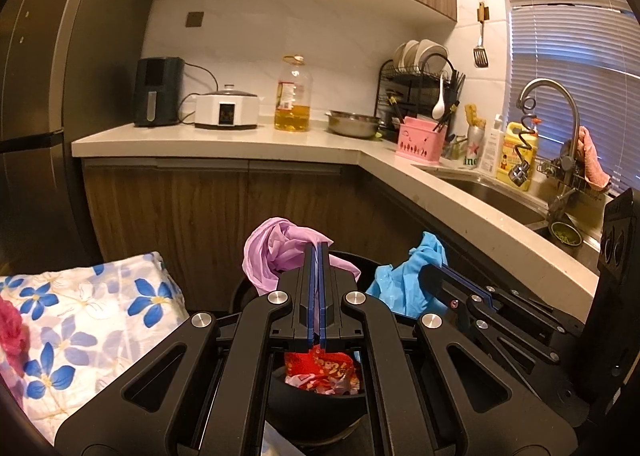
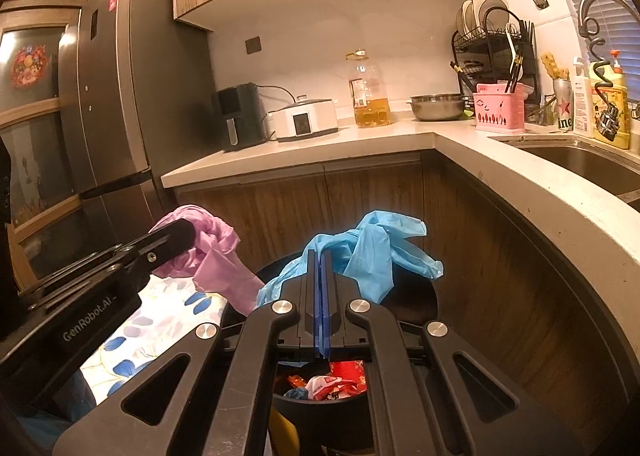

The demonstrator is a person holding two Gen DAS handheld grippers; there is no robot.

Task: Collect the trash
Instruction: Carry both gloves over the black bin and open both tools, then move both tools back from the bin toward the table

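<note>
The left gripper (image 1: pixel 319 252) was pressed together on a crumpled pink plastic bag (image 1: pixel 272 252), the thin film pinched between its blue pads and bunched up to the left of its fingertips. The right gripper (image 2: pixel 320 260) was likewise clamped tight on a crumpled blue plastic bag (image 2: pixel 376 252), which spilled over the tips and hung to the right. In the left wrist view the right gripper showed at the right, just beside the left one, with the blue bag at its tip; in the right wrist view the left gripper came in from the left, with the pink bag at its tip.

Both bags were held over a round black trash bin (image 2: pixel 416 296) that stood on the floor near the wooden cabinet fronts. Through the gap beneath each gripper, red and white wrappers (image 1: pixel 324 372) lay inside the bin. A cloth with blue flowers (image 1: pixel 100 320) lay just left of the bin.

Farther off, the pale surface (image 1: pixel 224 139) carried a black air fryer (image 1: pixel 158 91), a white cooker (image 1: pixel 227 107), a bottle of oil (image 1: pixel 293 95), a steel bowl (image 1: pixel 353 123) and a pink caddy (image 1: pixel 420 139). A sink (image 2: pixel 592 163) sat at the right, a grey fridge (image 2: pixel 116 95) at the left.
</note>
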